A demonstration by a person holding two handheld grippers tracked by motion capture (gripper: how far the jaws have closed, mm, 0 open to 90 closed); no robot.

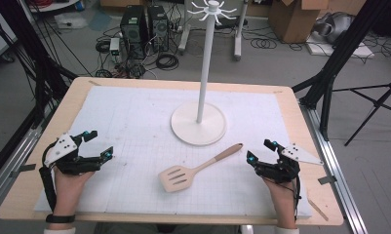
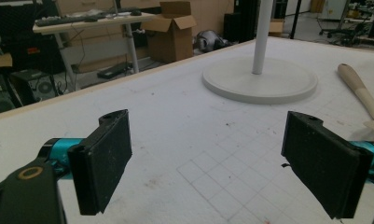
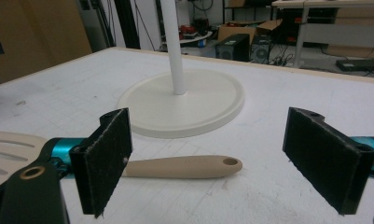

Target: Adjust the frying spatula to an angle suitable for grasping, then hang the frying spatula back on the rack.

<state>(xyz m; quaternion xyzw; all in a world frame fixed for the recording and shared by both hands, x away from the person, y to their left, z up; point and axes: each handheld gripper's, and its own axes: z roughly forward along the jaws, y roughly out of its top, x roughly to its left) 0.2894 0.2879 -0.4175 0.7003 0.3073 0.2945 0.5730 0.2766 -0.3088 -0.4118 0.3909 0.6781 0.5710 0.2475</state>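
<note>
A beige slotted spatula [image 1: 193,169] lies flat on the white gridded mat [image 1: 134,122], its head toward the front and its handle [image 3: 184,166] pointing to the back right. Behind it stands a white hook stand [image 1: 201,68] on a round base [image 1: 198,124]. My left gripper [image 1: 99,144] rests at the mat's left side, open, with nothing between its pads [image 2: 105,161]. My right gripper [image 1: 261,150] sits open just right of the spatula's handle end, apart from it. The left gripper view shows the handle [image 2: 359,88] at far right.
The mat covers a wooden table [image 1: 81,85]. Black frame legs [image 1: 329,68] stand at both back corners, a tripod [image 1: 378,105] to the right. Computer towers [image 1: 144,29], cables and cardboard boxes [image 1: 293,17] lie on the floor beyond the table.
</note>
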